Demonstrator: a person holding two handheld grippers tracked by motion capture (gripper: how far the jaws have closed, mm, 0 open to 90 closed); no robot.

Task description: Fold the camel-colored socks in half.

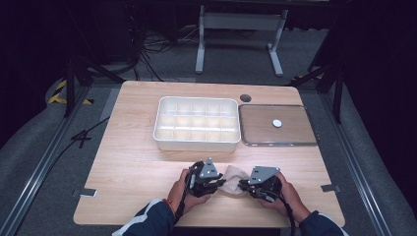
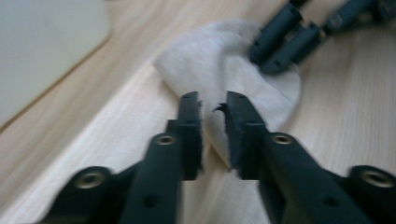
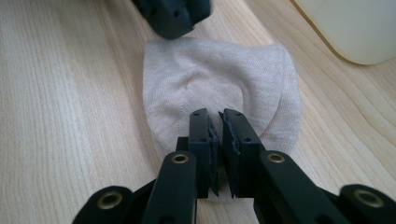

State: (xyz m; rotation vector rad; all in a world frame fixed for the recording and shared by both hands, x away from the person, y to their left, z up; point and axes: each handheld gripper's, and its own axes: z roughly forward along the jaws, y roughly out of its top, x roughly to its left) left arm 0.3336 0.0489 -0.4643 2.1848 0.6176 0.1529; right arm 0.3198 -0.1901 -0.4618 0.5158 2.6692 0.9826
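Note:
A small beige cloth [image 1: 235, 178] lies flat on the wooden table near its front edge, between my two grippers. My left gripper [image 1: 221, 183] meets it from the left. In the left gripper view its jaws [image 2: 212, 105] stand nearly together, with the near edge of the cloth [image 2: 224, 60] between them. My right gripper [image 1: 242, 185] comes from the right. Its jaws [image 3: 219, 116] are pressed close on the near rim of the cloth [image 3: 210, 79]. Each gripper view shows the other gripper on the far side of the cloth.
A white tray [image 1: 196, 145] divided into several compartments sits at the table's middle. To its right is a flat metal-rimmed tray [image 1: 265, 130] holding a small white disc [image 1: 277, 123]. A dark round cap [image 1: 245, 98] lies behind them. A person's hands hold both grippers.

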